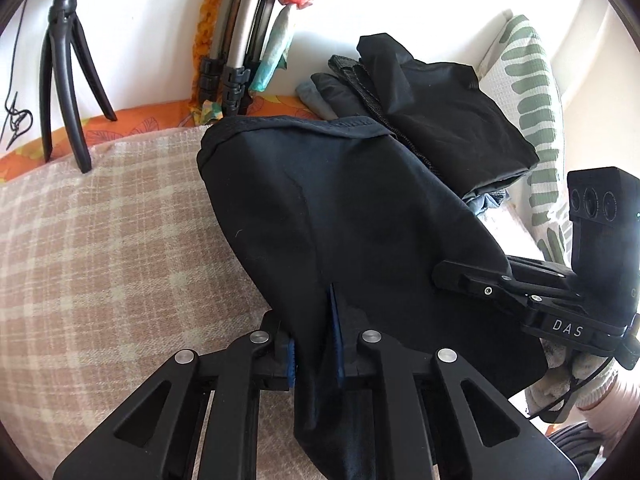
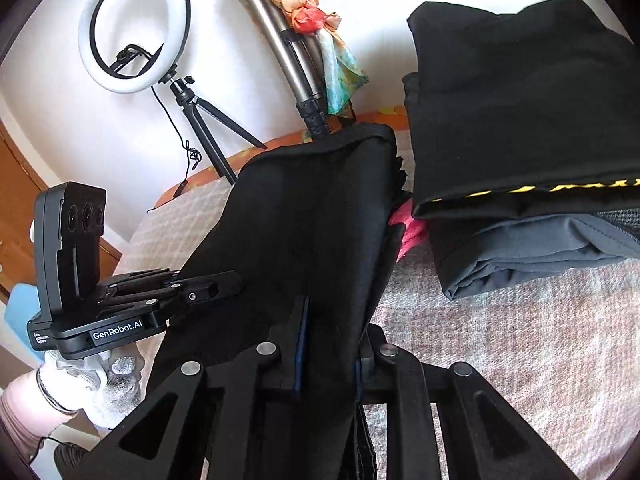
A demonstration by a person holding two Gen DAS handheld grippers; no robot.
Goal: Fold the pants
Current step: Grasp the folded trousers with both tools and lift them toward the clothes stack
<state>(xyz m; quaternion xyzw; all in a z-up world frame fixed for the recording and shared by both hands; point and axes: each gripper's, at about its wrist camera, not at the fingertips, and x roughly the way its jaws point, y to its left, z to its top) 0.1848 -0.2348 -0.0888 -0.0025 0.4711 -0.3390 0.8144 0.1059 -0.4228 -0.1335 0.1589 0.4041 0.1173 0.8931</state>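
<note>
Left wrist view: the left gripper (image 1: 314, 344), black with blue-padded fingers, is pinching a fold of the black fabric pants (image 1: 340, 208) between its closing jaws. The pants are lying doubled over the beige plaid blanket (image 1: 104, 232), hem edge pointing away toward the wall. The right gripper (image 1: 472, 280) is reaching in from the right, its tips pressing into the pants' edge; the cloth is covering them, so its grip is hard to read here. Behind the pants, a stack of folded dark garments (image 1: 440, 112) is resting against a white cushion with green stripes (image 1: 528, 92). A small black tripod (image 1: 64, 80) is standing at far left, its top cut off by the frame.

Right wrist view: the right gripper (image 2: 328, 344) is clamping a thick fold of the pants (image 2: 304, 216) between its blue pads. The left gripper (image 2: 208, 288) is entering from the left, tips buried in the cloth. Only this view is showing the white ring light (image 2: 134, 28) on the tripod, a pink item (image 2: 408, 228) half hidden beneath the stack (image 2: 520, 120), and a yellow stripe along the top garment's hem.
</note>
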